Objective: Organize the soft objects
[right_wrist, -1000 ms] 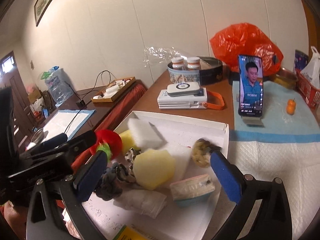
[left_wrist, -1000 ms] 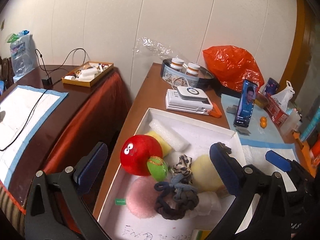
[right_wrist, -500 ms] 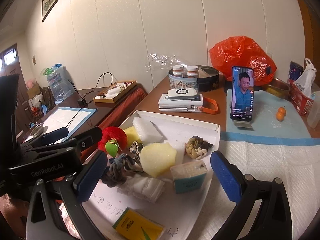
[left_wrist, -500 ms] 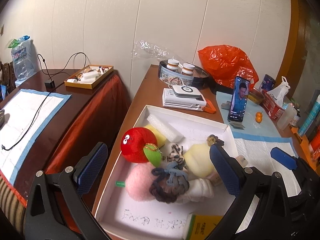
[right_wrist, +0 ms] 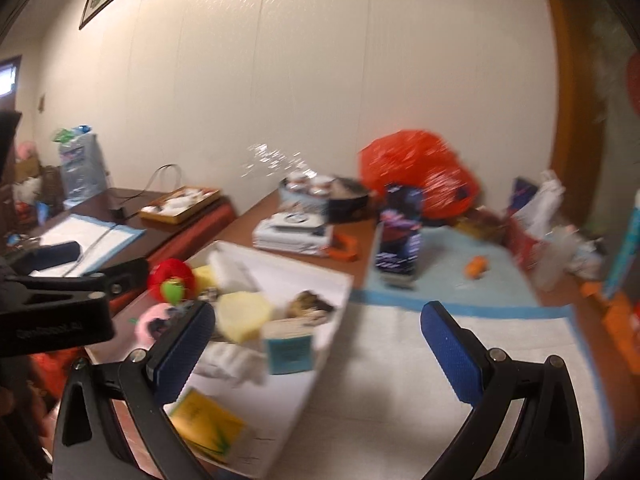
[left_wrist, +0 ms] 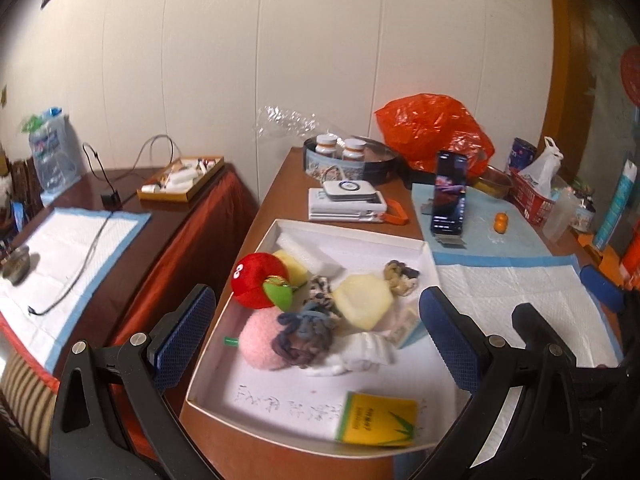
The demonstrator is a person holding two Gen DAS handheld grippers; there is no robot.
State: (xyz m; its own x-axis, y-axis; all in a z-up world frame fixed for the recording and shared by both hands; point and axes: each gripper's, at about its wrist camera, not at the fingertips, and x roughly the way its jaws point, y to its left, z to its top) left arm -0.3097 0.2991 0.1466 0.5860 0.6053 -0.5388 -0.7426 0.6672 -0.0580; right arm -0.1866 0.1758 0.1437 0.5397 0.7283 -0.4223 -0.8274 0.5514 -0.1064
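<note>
Both grippers hang spread and empty above the shallow white cardboard tray (left_wrist: 276, 229) of soft things on the desk (left_wrist: 276, 184).

From the left: the left gripper (left_wrist: 316, 330), jaws wide, holds nothing. The red plush apple (left_wrist: 256, 282), round pink puff (left_wrist: 260, 346), knotted grey-blue rope toy (left_wrist: 304, 338) and pale yellow sponge (left_wrist: 362, 306) sit bunched mid-tray, touching, so picking one probably disturbs its neighbours. A yellow packet (left_wrist: 378, 424) lies apart at the near edge. The right gripper (right_wrist: 320, 348), also wide open, faces the bare white pad (right_wrist: 460, 344), likely the sorting area. That view is blurred.
</note>
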